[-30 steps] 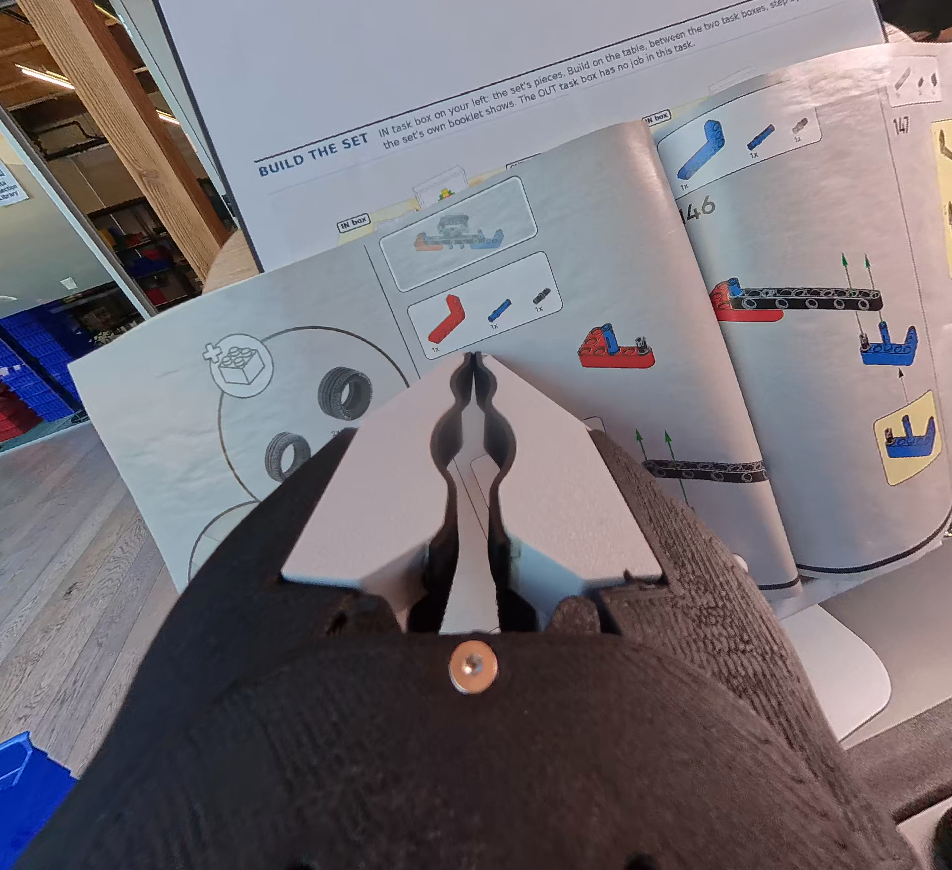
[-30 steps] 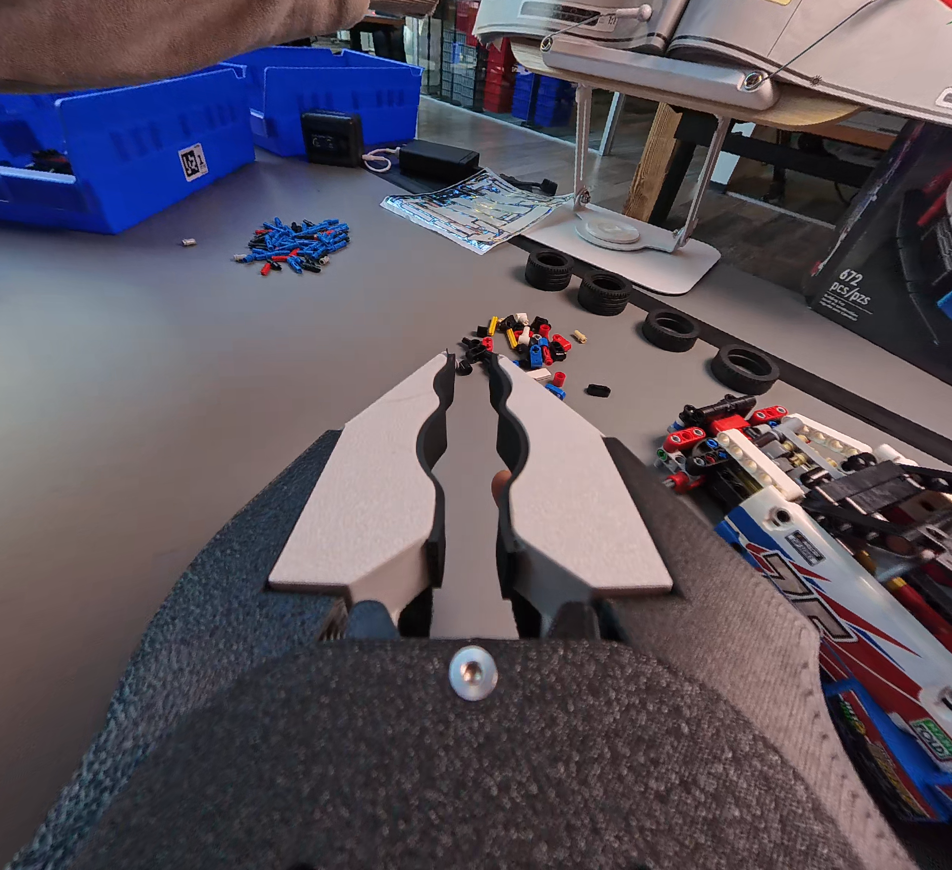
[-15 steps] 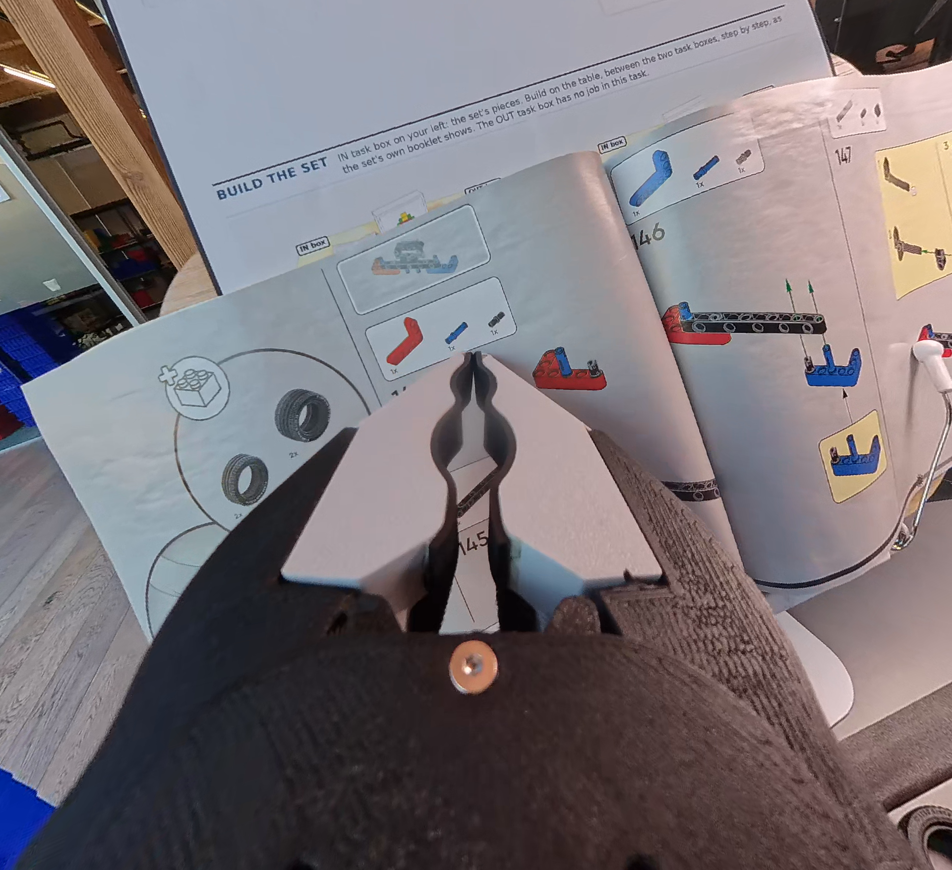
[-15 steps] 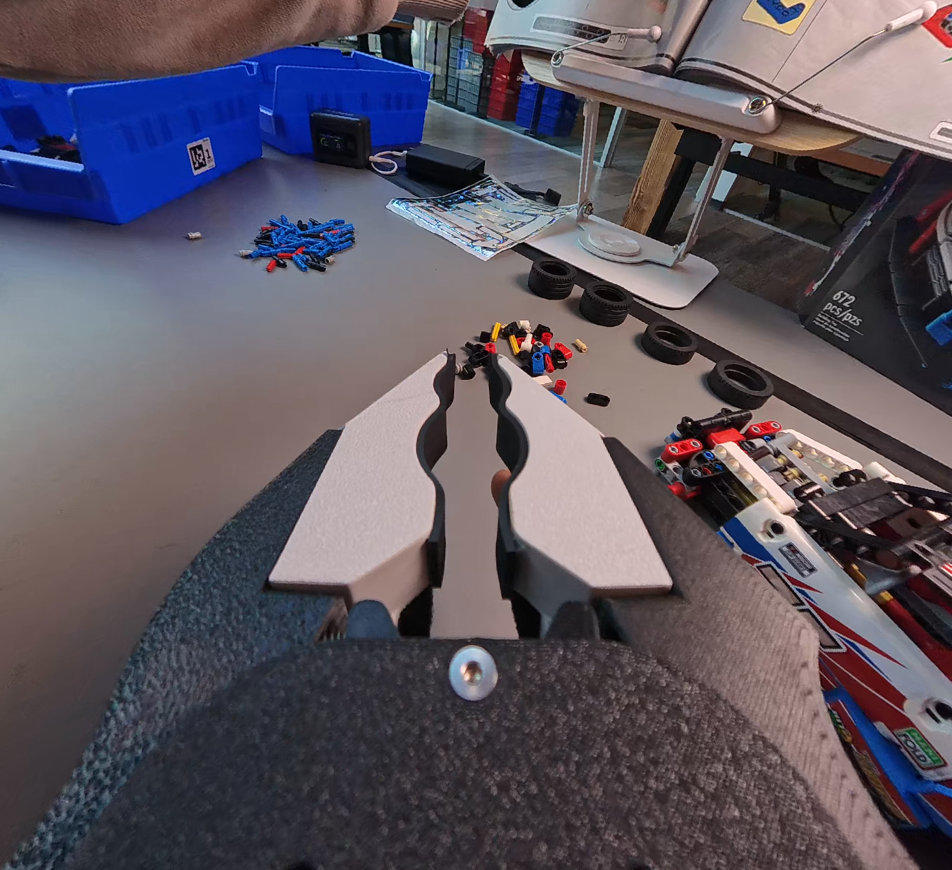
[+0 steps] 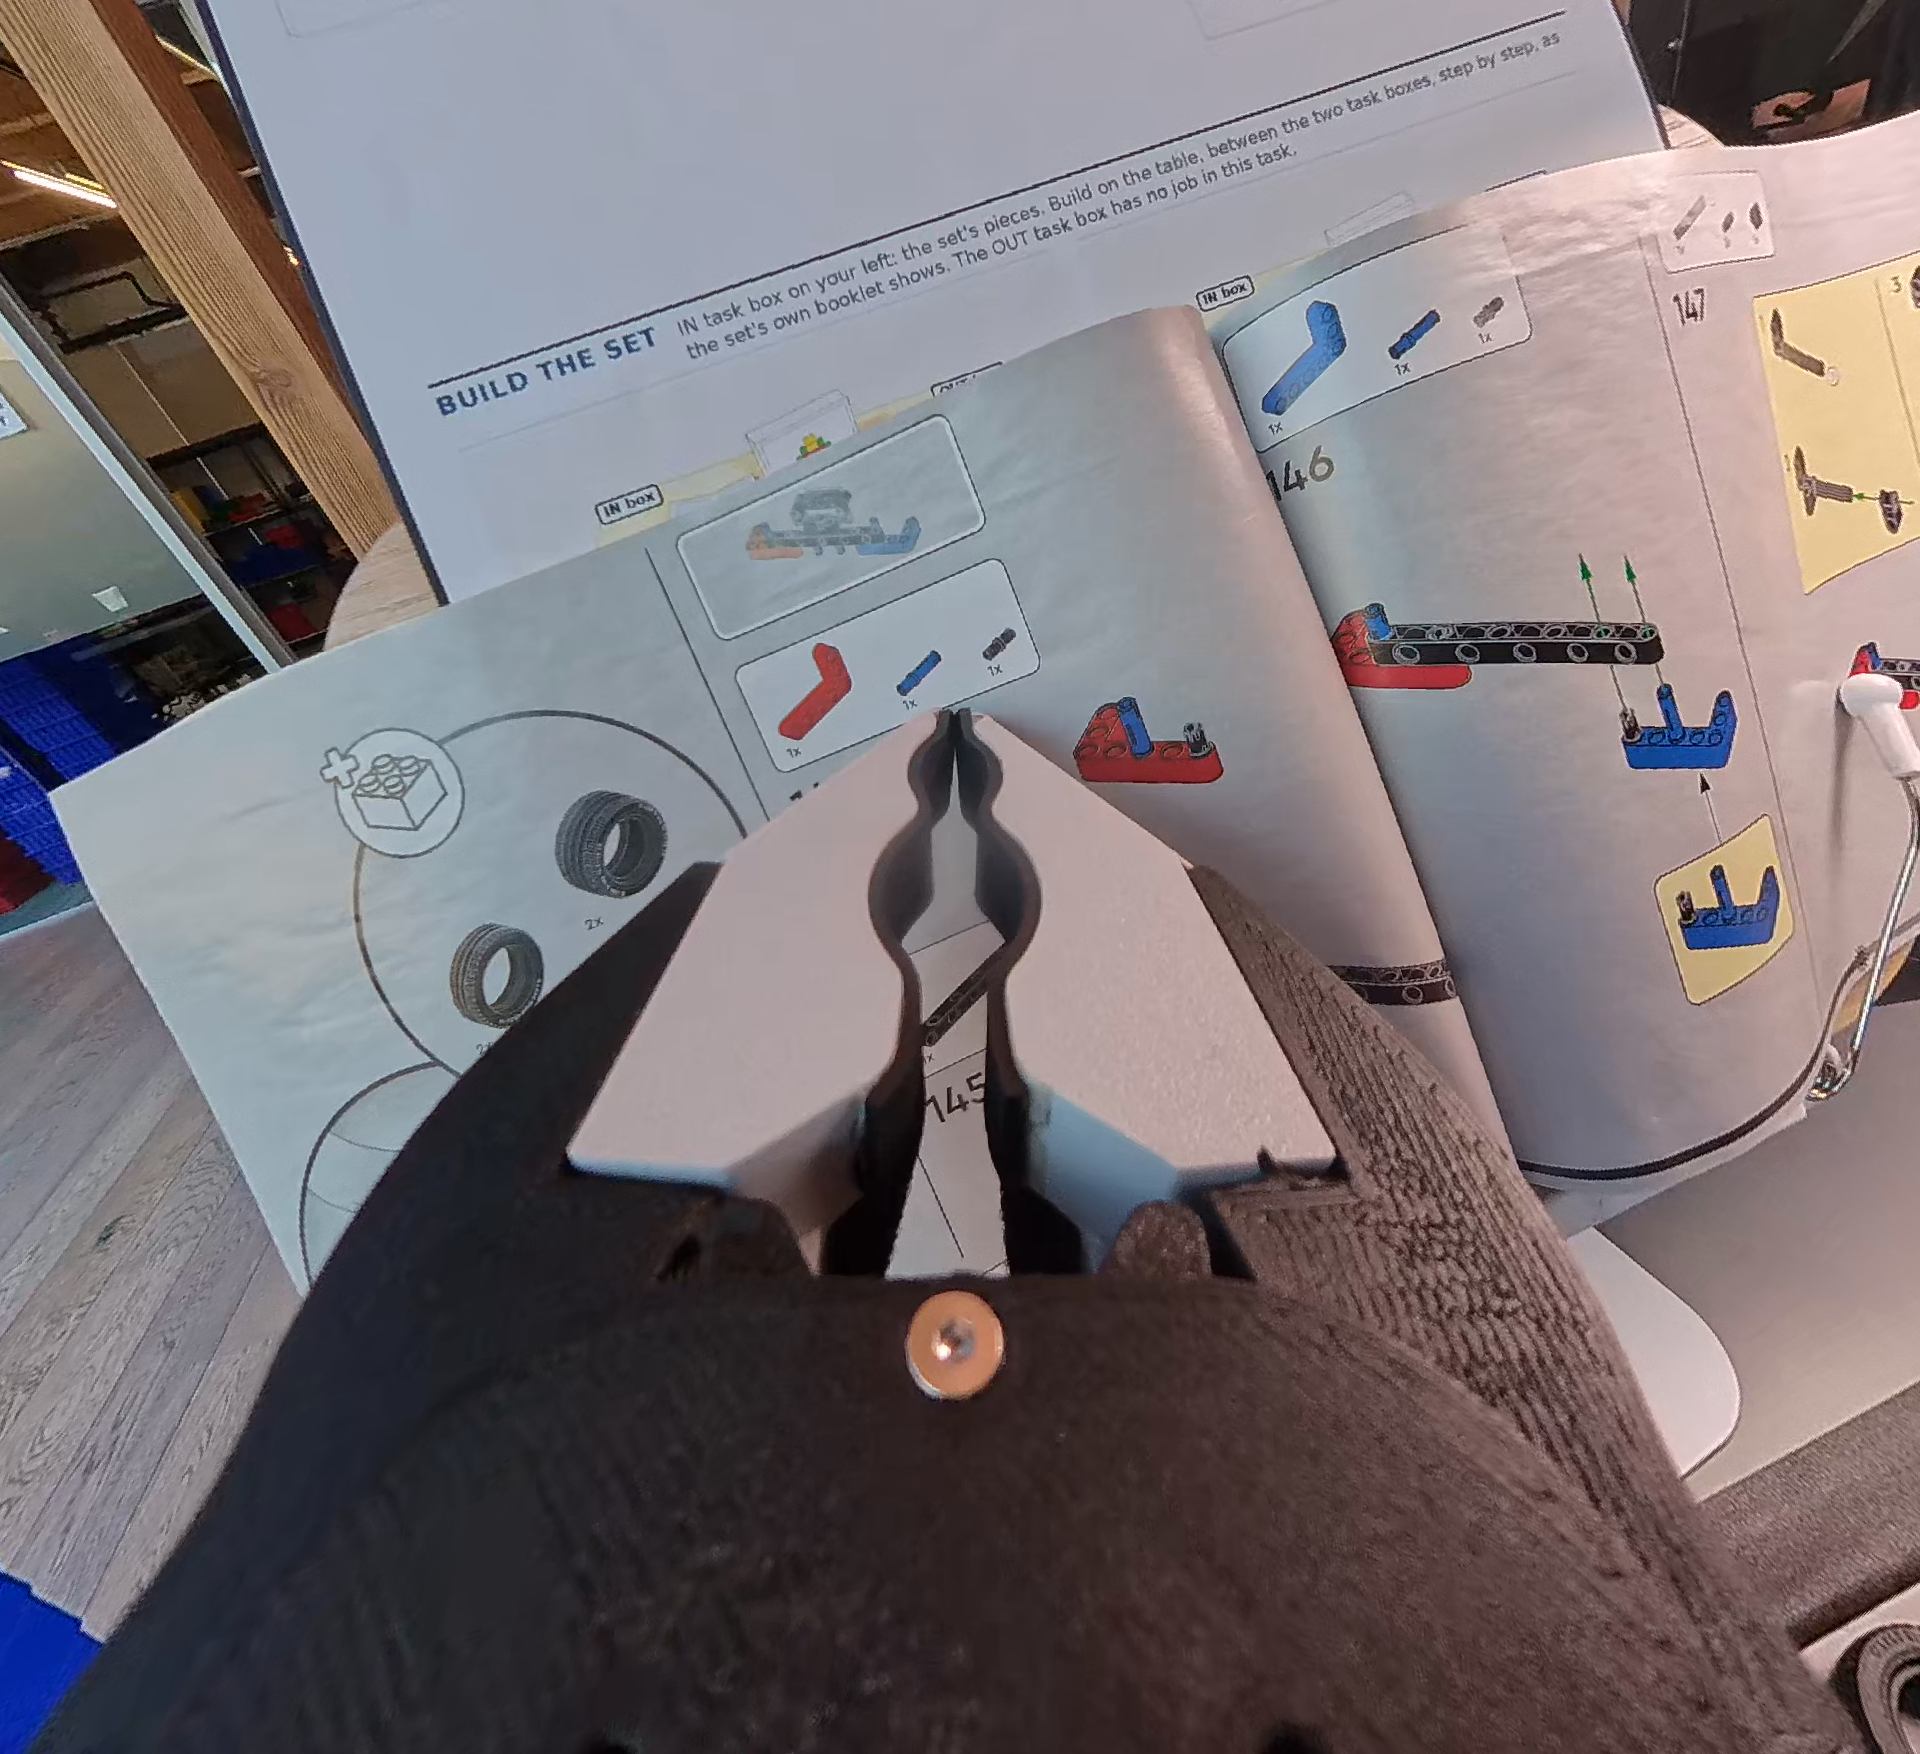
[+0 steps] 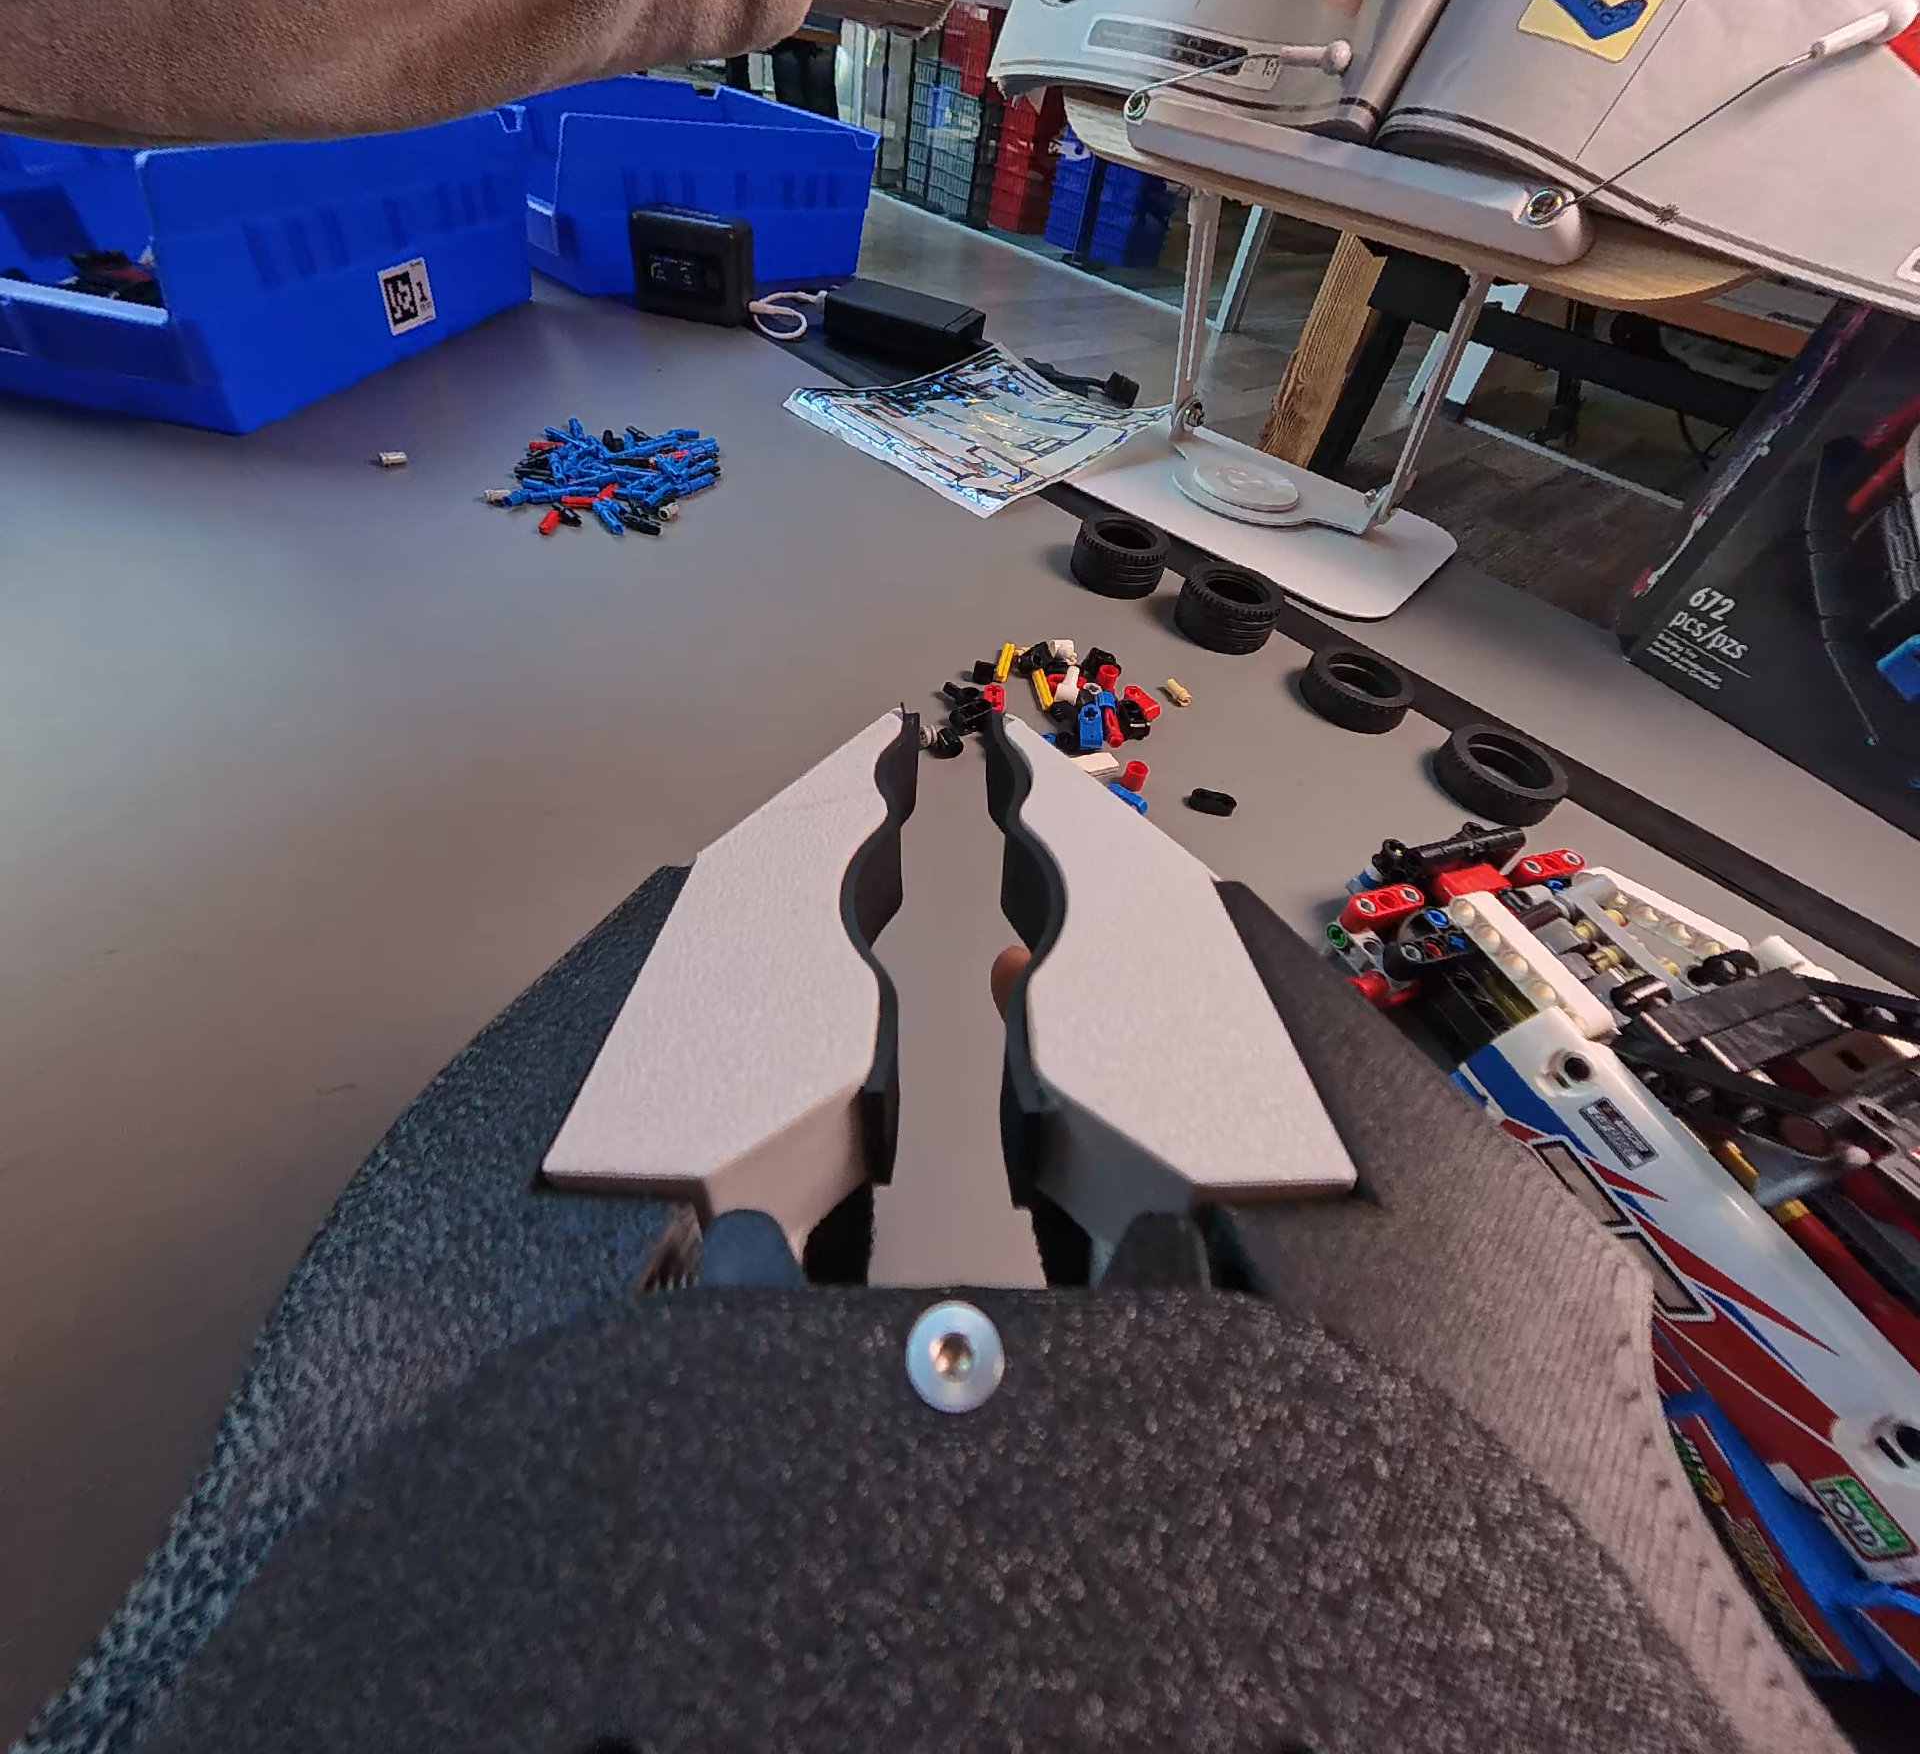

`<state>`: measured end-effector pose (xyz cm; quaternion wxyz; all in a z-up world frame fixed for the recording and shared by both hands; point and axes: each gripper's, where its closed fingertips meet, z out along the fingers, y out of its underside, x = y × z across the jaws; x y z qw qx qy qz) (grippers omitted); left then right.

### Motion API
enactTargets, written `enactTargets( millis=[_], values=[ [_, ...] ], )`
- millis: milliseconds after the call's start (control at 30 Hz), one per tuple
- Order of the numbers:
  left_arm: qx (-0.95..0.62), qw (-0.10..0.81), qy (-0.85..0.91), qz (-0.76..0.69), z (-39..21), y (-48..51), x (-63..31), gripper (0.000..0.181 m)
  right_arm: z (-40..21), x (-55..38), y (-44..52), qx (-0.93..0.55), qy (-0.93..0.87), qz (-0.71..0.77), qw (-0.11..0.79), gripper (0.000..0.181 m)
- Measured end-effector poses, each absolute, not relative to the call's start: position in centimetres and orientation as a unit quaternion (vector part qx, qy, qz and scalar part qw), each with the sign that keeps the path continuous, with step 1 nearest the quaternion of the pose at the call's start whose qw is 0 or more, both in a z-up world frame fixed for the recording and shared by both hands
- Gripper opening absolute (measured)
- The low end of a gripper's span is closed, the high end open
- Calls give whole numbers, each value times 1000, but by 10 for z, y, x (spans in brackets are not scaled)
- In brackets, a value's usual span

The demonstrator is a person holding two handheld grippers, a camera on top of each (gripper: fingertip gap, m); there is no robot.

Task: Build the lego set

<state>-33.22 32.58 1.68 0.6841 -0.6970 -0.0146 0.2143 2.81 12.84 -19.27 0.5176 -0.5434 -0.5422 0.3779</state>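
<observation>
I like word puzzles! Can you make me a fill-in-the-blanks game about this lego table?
1. The loose tyres lying on the grey table number ____.
2. The two big bins at the back are coloured ____.
3. The booklet rests open on a ____ stand.
4. The left hand-held gripper has its fingers ____.

Missing words: four; blue; metal; shut

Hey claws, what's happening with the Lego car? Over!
Left claw shut at the booklet. Right claw open, empty, over table. Car half-built. Nothing blocking.
</observation>
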Motion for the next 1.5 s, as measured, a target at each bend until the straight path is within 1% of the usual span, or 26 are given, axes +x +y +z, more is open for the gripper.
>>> enactTargets(
  millis=[433,567,633,700,800,933,1100,1267,1500],
  values=[
    [-694,690,6,203,20,327,-318,0,-194,28,128,-543,-545,376,517,11],
    [-728,664,60,162,7,313,-308,0,-192,30,129,-541,-545,373,521,11],
    [-768,617,113,130,-18,297,-299,0,-190,31,129,-538,-545,370,525,11],
    [-815,546,169,98,-55,269,-290,0,-188,31,128,-536,-545,371,528,11],
    [-871,432,226,55,-115,208,-282,1,-188,30,126,-535,-546,374,526,11],
    [-920,290,265,-8,-188,120,-272,6,-196,27,124,-536,-555,369,519,11],
    [-940,175,292,-20,-240,49,-276,11,-205,26,129,-545,-558,355,515,11],
    [-946,111,306,-4,-263,20,-290,9,-206,28,137,-555,-549,350,518,10],
    [-943,85,321,-6,-275,17,-289,9,-206,29,139,-558,-546,349,518,10]
  ],
)
